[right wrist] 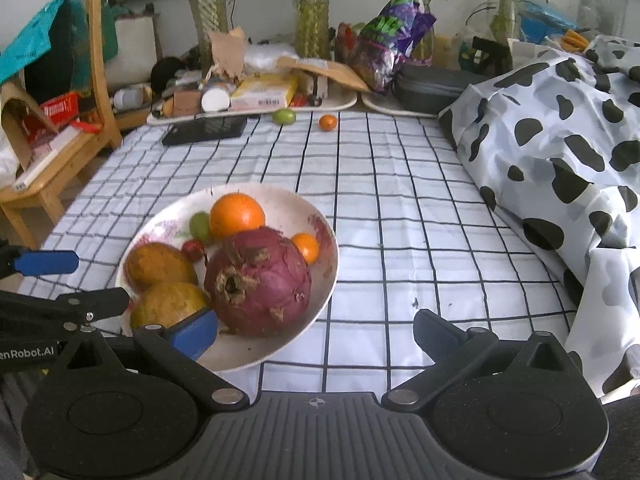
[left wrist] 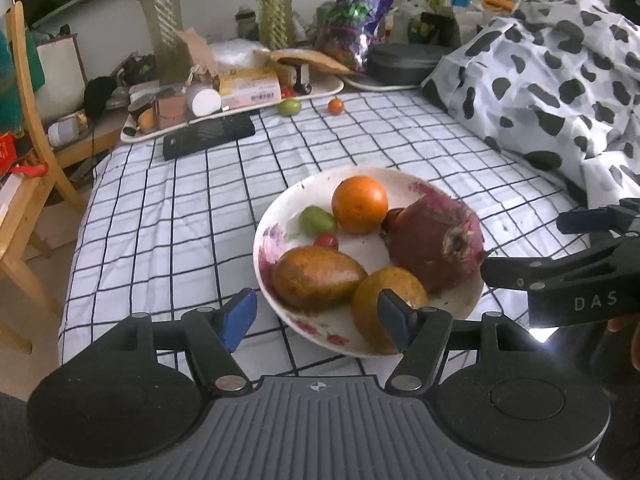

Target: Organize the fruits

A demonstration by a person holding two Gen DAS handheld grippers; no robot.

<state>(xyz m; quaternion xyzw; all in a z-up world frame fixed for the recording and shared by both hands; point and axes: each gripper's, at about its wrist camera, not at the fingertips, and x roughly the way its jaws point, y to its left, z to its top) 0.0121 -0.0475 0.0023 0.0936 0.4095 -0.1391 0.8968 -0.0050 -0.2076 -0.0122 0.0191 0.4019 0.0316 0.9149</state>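
A white floral plate (left wrist: 276,216) (right wrist: 324,240) sits on the checked cloth and holds an orange (left wrist: 359,204) (right wrist: 237,214), a big purple-red fruit (left wrist: 434,246) (right wrist: 260,282), two brown-yellow mangoes (left wrist: 316,276) (right wrist: 158,266), a green fruit (left wrist: 317,220), a small red fruit (left wrist: 326,241) and a small orange fruit (right wrist: 306,247). A loose green fruit (left wrist: 289,107) (right wrist: 284,116) and a small orange fruit (left wrist: 335,106) (right wrist: 328,123) lie far back. My left gripper (left wrist: 318,318) is open and empty at the plate's near rim. My right gripper (right wrist: 316,332) is open and empty at the plate's right edge.
A cluttered white tray (left wrist: 324,90) and a black flat device (left wrist: 208,140) lie at the far edge. A cow-print blanket (left wrist: 552,76) is heaped at the right. A wooden chair (left wrist: 28,128) stands left of the bed. Vases with plants (right wrist: 310,20) stand behind.
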